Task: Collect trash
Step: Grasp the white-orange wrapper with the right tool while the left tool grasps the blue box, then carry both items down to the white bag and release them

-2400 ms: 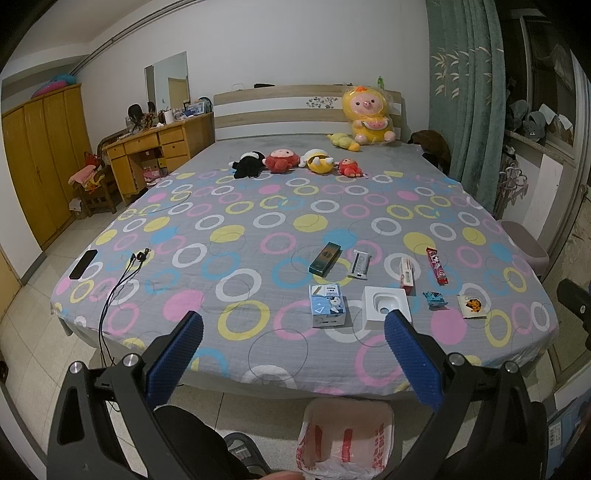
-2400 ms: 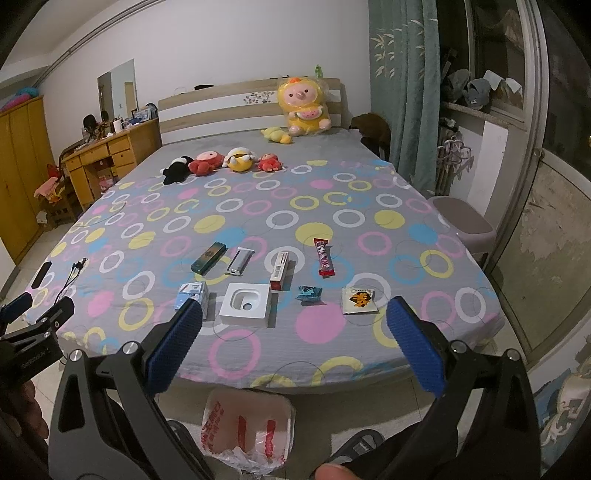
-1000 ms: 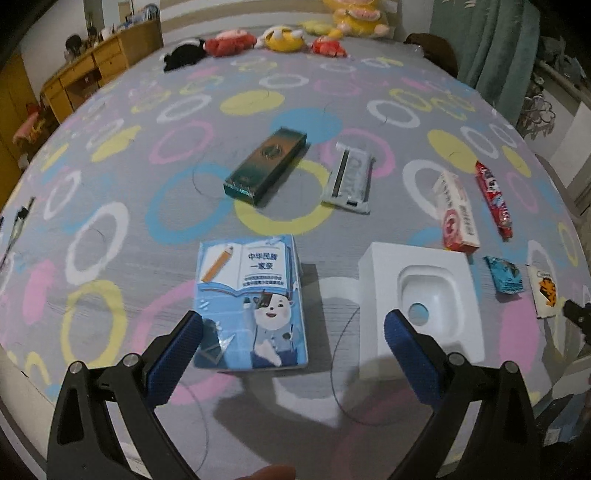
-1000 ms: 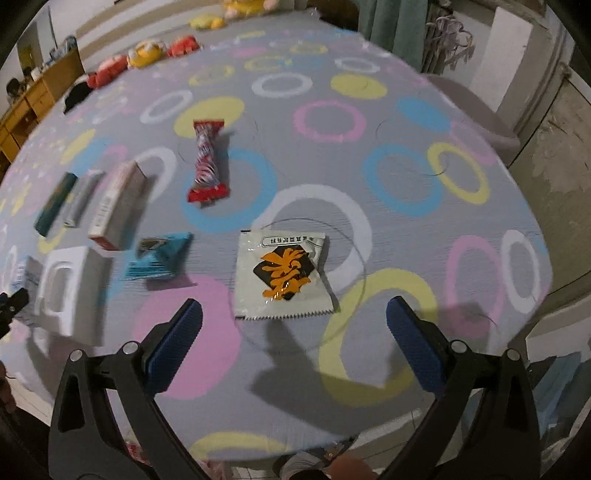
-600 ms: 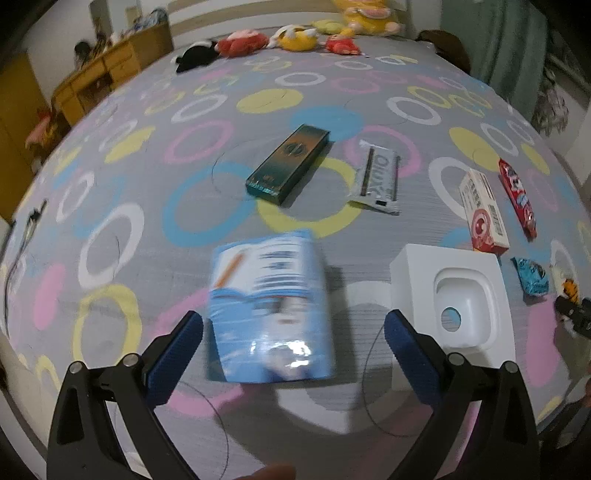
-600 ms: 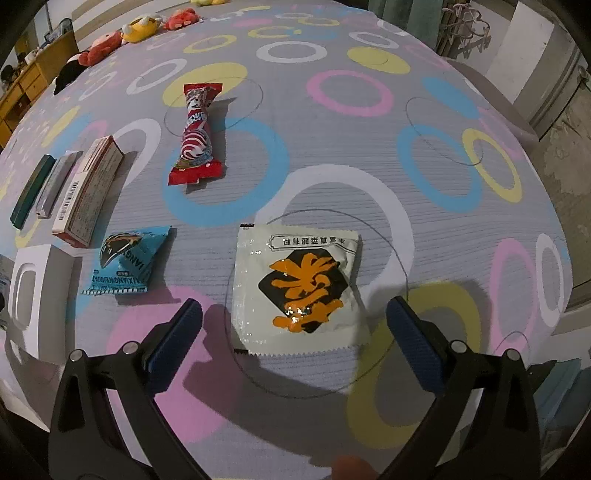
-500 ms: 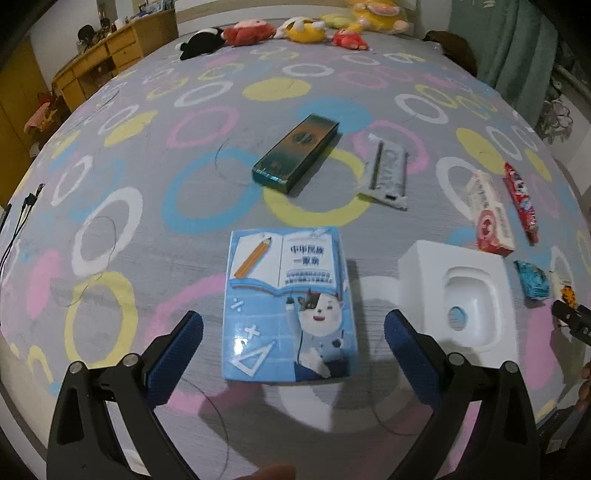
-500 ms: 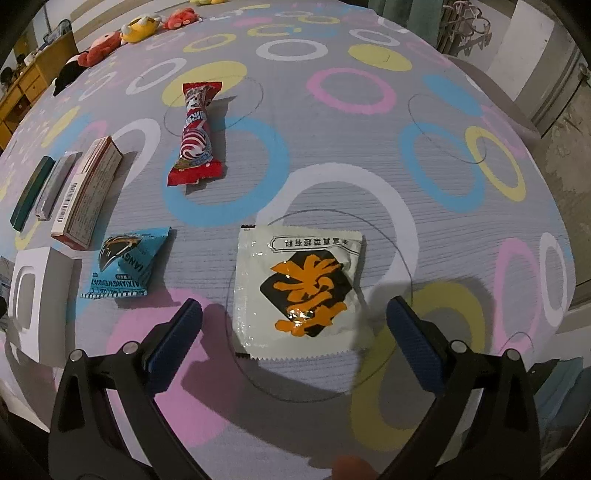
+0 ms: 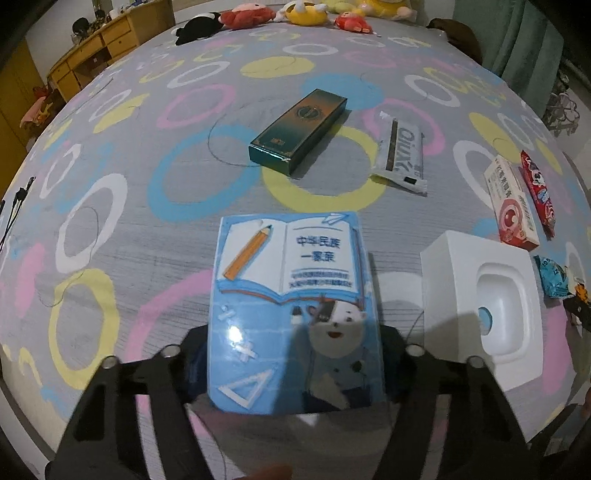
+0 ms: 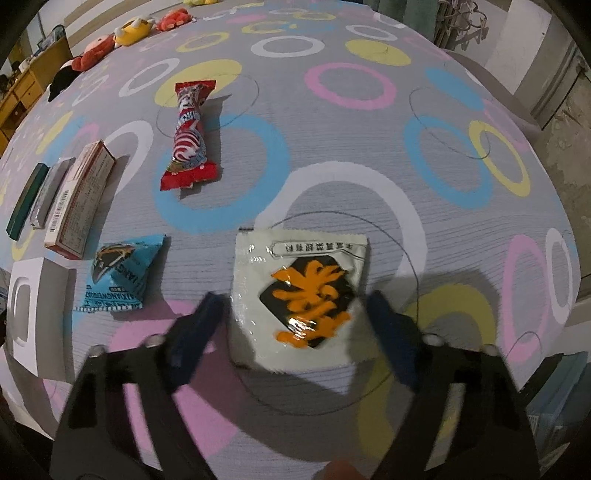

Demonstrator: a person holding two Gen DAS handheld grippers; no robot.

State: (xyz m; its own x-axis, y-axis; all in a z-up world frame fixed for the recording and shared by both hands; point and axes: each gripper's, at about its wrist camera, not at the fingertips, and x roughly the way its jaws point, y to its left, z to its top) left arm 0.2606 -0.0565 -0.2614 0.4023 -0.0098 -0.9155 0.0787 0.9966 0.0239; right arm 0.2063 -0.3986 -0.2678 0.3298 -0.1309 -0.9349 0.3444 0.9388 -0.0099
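Observation:
A blue box with a cartoon schoolbook print (image 9: 288, 280) lies on the ringed bedspread (image 9: 177, 192). My left gripper (image 9: 295, 354) straddles it, jaws closing, with the fingers pressed to its two long sides. A white sachet with an orange mark (image 10: 299, 291) lies flat between the fingers of my right gripper (image 10: 295, 314). Those jaws are closing too, and the pads stand just outside its edges. Other litter includes a white moulded insert (image 9: 480, 306), a green box (image 9: 299, 129), a silver wrapper (image 9: 400, 158), a red-and-white carton (image 10: 77, 199), a red candy wrapper (image 10: 190, 140) and a blue packet (image 10: 118, 277).
Plush toys (image 9: 306, 11) line the far end of the bed and a wooden desk (image 9: 107, 48) stands beyond its left side. A black cable (image 9: 11, 206) lies at the left edge. The bed drops off just right of the sachet (image 10: 554, 332).
Both grippers have sunk closer to the bed and their fingers have swung inward. The left fingers now meet the blue box, and the right ones flank the sachet.

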